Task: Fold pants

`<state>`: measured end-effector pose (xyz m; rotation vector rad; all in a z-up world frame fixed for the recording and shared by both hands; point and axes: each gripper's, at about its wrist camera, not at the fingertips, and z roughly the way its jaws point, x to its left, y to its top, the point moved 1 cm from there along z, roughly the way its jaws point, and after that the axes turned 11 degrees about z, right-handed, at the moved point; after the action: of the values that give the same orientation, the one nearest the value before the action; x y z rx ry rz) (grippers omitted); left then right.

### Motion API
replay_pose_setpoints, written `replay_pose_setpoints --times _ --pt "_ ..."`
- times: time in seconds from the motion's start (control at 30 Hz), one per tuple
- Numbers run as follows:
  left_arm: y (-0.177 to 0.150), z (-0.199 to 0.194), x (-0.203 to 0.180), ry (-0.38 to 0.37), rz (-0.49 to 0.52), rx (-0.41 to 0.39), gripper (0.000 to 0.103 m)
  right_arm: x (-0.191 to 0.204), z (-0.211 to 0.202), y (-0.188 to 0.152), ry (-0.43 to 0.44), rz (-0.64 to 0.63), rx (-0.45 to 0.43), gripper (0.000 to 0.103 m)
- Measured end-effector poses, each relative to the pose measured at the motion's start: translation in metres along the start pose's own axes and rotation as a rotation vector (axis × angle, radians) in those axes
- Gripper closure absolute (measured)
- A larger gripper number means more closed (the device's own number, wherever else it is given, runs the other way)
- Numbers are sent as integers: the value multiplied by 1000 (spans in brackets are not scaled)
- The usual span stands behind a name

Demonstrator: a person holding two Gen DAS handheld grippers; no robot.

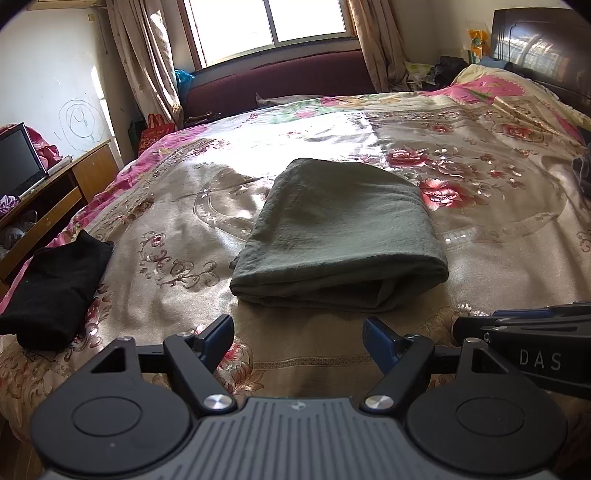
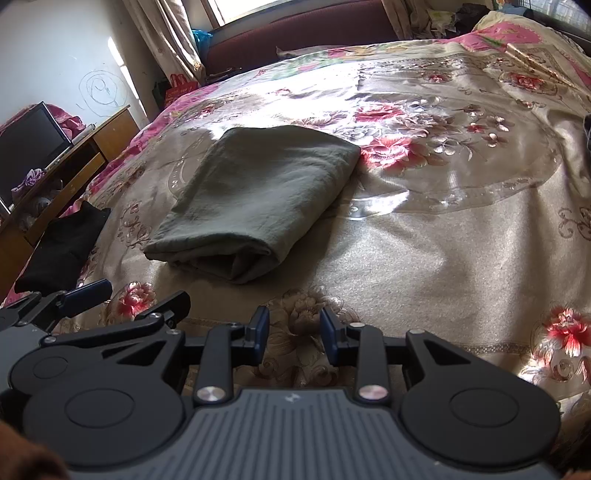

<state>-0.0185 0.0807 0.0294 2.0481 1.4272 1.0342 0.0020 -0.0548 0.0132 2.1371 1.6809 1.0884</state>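
Ahead of me spreads the bed point(image 1: 461, 258) under a shiny floral cover, sunlight glaring across it. A black folded garment point(image 1: 55, 291) lies near its left edge. Further left, a wooden desk point(image 1: 92, 173) carries a dark TV point(image 1: 18, 158). Beyond the bed, curtains point(image 1: 147, 66) frame a bright window point(image 1: 266, 22).

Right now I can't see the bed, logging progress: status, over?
Left gripper open, empty; right gripper open, empty. Green pants folded on bedspread. Black garment off left, nothing blocking.
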Motion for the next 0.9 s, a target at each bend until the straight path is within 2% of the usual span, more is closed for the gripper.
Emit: replay_pose_setpoints --times 0.9 --pt "0 -2 0 -3 -10 3 14 -3 -1 0 9 9 0 71"
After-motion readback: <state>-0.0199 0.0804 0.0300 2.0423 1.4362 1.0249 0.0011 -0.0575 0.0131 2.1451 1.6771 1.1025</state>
